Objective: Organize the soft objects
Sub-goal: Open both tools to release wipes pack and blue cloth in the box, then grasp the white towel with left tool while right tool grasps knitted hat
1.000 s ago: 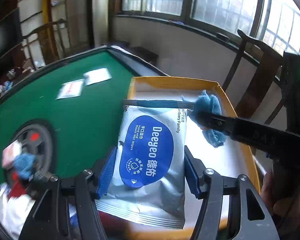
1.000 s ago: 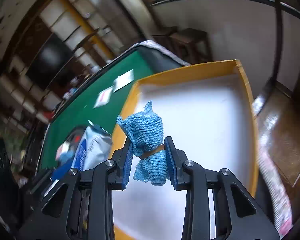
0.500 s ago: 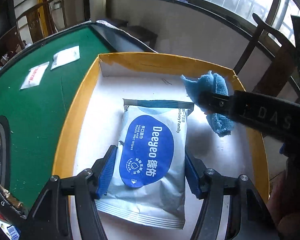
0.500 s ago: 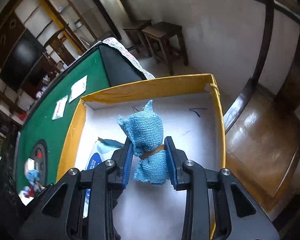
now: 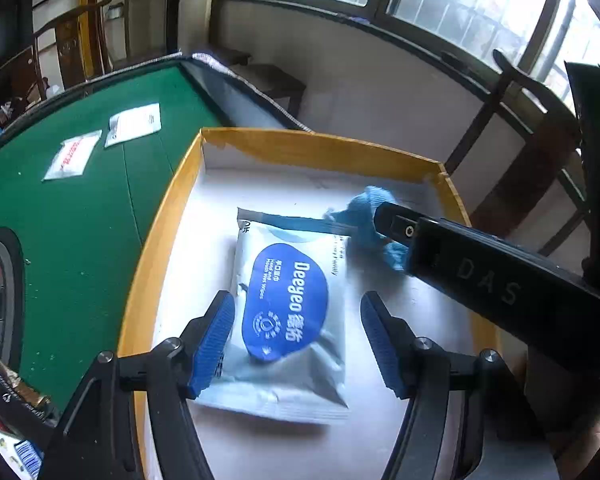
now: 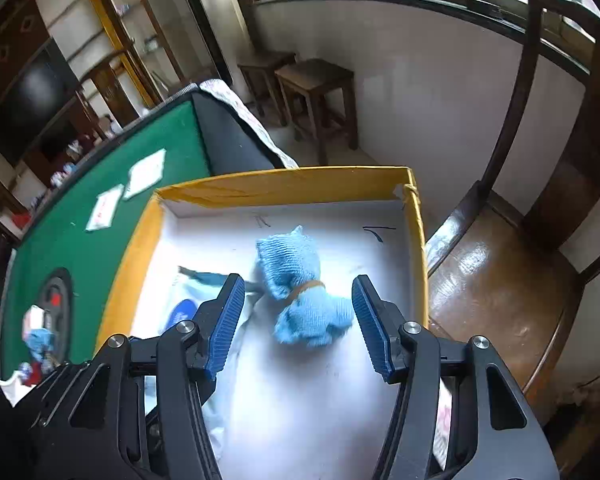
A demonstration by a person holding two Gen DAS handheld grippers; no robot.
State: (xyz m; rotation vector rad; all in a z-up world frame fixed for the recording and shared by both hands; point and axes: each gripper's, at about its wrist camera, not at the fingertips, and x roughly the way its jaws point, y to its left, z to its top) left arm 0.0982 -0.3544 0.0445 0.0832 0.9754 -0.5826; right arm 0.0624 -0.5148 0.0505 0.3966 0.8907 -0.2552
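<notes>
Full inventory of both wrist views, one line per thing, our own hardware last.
box: 1, yellow walls, white floor, beside the table's edge
wet wipes pack: 1, silver with blue label, in the box, between the left claw's open fingers, none pressing
cloth bundle: 1, blue, tied with a brown band, on the box floor between the right claw's fingers, untouched
table: 1, green felt
sachets: 2, white, flat on the felt
stools: 2, brown wood, by the wall
chair: 1, dark wood, right of box
left claw: 1, black, blue pads, open
right claw: 1, same, jaws just opened, open
</notes>
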